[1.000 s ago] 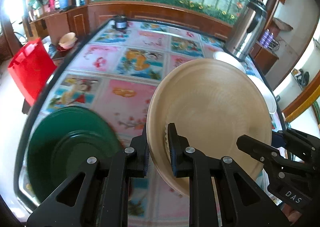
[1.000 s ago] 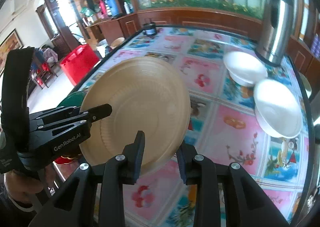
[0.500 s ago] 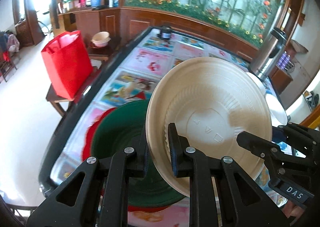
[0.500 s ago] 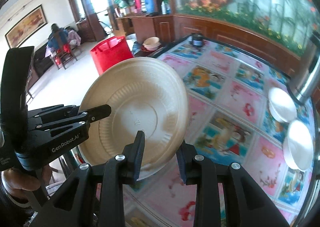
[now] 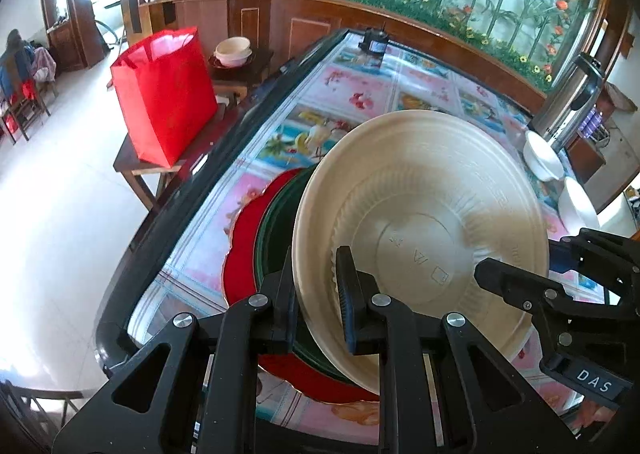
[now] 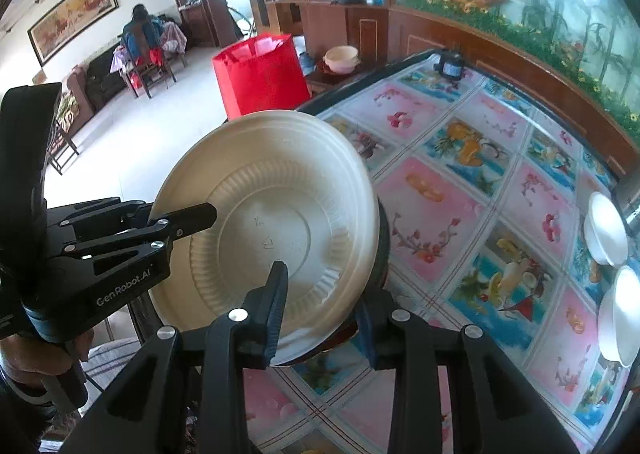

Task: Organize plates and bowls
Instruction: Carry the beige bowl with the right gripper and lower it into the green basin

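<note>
A beige paper plate (image 5: 420,222) is tilted up between both grippers, its underside with embossed marks facing the cameras. My left gripper (image 5: 314,290) is shut on its near rim. My right gripper (image 6: 322,310) straddles the plate's (image 6: 272,214) opposite rim; its jaws are opening, and the right finger stands clear of the edge. Under the beige plate, a green plate (image 5: 276,222) lies on a red scalloped plate (image 5: 244,238) near the table's corner. In the right wrist view the left gripper (image 6: 192,216) grips the rim from the left.
Two white bowls (image 5: 542,156) (image 5: 576,206) sit at the far right by a steel thermos (image 5: 568,102). A small dark jar (image 5: 374,42) stands at the far end. The table's black edge (image 5: 192,190) runs just left of the plates. Beyond the edge, a red bag (image 5: 166,94) rests on a low stool.
Both grippers carried the beige plate leftward, from over the table's middle to above the green and red plates near the corner. The right jaws have spread wider.
</note>
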Demonstrator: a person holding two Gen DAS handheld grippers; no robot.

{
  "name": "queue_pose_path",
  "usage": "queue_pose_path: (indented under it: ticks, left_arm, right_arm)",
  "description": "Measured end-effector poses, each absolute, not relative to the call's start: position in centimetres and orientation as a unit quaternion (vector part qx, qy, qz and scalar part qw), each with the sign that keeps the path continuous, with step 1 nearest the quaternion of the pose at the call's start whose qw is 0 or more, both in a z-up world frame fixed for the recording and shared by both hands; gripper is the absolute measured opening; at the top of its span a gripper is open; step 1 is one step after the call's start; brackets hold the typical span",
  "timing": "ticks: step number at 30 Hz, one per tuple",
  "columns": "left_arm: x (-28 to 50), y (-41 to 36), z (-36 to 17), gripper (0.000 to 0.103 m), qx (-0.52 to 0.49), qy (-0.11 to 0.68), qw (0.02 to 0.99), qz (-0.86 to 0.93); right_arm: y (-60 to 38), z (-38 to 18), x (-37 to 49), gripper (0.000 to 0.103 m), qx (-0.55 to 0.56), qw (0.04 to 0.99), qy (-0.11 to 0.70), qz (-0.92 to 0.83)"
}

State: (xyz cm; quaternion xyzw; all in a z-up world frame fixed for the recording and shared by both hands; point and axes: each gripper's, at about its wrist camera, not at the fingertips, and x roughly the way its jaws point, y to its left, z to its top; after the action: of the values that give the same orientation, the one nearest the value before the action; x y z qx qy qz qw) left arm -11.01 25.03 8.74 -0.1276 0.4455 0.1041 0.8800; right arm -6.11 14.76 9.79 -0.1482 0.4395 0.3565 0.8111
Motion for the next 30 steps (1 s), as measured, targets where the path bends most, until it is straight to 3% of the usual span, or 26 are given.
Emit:
queue_pose_path:
  ticks: [30]
  left_arm:
    - [-9.1,25.6,6.8,0.017,-0.134,0.447,0.878,0.11]
  right_arm:
    - [16.4,8.4,-5.0,0.049,-0.151,0.808,0.456,0.34]
